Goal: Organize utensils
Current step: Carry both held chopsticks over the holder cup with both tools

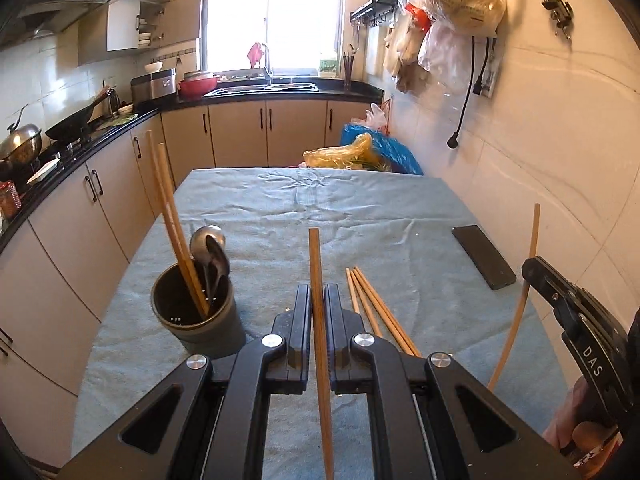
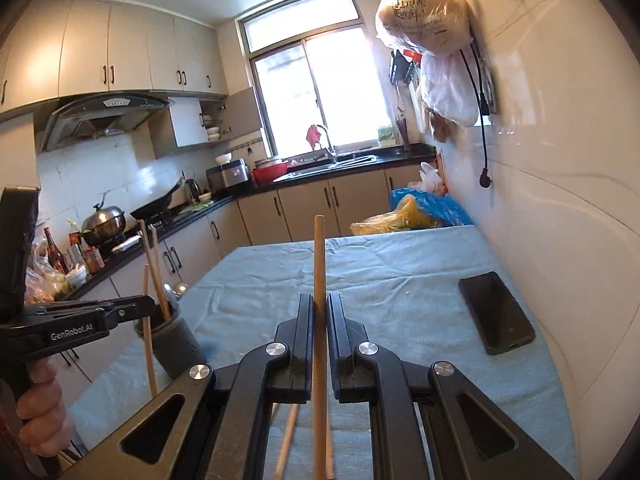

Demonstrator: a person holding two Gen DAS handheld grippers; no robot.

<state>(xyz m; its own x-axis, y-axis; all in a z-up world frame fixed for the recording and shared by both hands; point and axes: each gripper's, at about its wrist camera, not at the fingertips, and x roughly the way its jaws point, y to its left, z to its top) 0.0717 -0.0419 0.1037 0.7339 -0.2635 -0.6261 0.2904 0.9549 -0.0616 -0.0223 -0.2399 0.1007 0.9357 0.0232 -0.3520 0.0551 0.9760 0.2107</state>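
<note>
Surface: table [image 1: 280, 208] wearing a wrinkled blue cloth.
Left side: dark utensil holder [image 1: 198, 312] standing upright.
Middle: loose chopsticks [image 1: 376, 312] lying together.
Right side: black phone [image 1: 484, 257] lying flat.

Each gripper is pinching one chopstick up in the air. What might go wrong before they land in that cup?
1. Each chopstick, the left gripper's and the right gripper's, is clamped only near its middle, so it may pivot or slip.
2. The holder already has chopsticks and a ladle leaning in it; a nudge might tip it.
3. Loose chopsticks on the cloth could roll.
</note>
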